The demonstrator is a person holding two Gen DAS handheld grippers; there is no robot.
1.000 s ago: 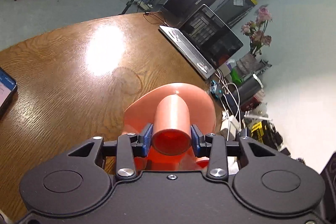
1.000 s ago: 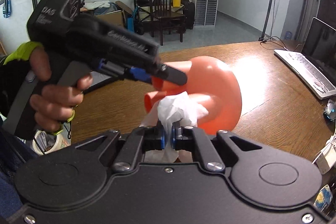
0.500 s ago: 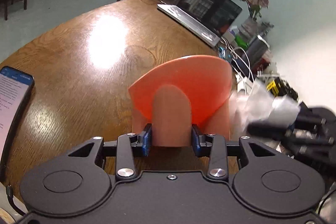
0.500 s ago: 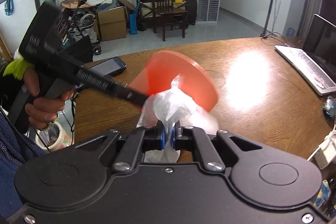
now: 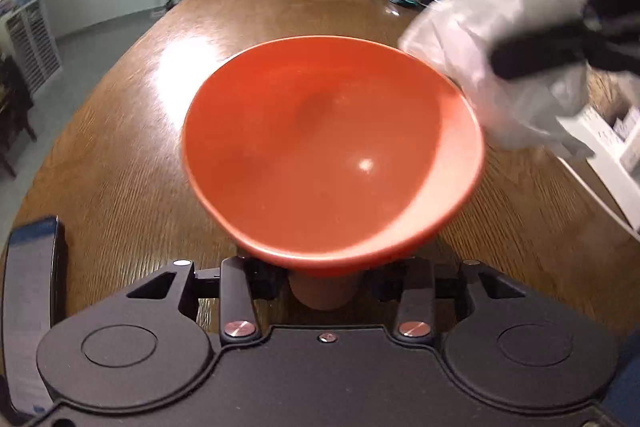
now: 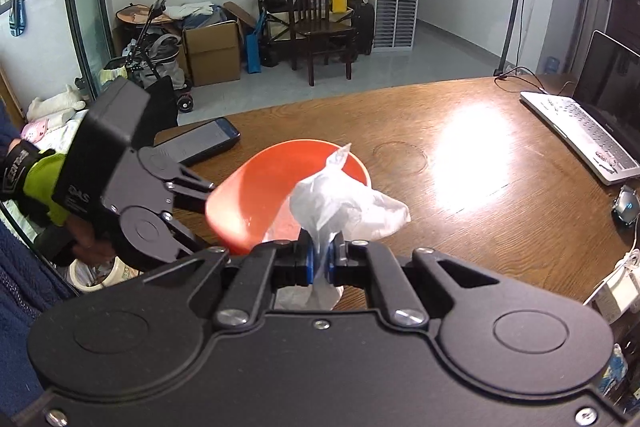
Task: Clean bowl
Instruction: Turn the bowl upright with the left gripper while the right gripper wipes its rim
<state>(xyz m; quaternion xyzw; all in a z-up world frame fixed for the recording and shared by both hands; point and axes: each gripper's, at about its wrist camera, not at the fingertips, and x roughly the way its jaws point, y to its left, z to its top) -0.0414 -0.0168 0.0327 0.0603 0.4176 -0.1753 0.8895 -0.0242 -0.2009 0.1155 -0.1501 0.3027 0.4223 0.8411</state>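
An orange bowl (image 5: 332,147) with a round stem foot is held above the wooden table, its hollow facing up toward the left wrist camera. My left gripper (image 5: 323,285) is shut on the bowl's stem; the bowl hides the fingertips. The bowl also shows in the right wrist view (image 6: 280,187), with the left gripper body at its left. My right gripper (image 6: 320,261) is shut on a crumpled white tissue (image 6: 344,203) that hangs at the bowl's right rim. In the left wrist view the tissue (image 5: 504,39) is blurred, just right of the bowl.
A round wooden table (image 6: 480,167) lies under both grippers. A smartphone (image 6: 200,145) lies at its left edge. An open laptop (image 6: 592,131) and a mouse (image 6: 626,207) sit at the right. Cables and a white charger (image 6: 618,291) lie near the right edge.
My left gripper has turned the bowl from underside-up to hollow-up. My right gripper with the tissue has come from under the bowl to its right rim.
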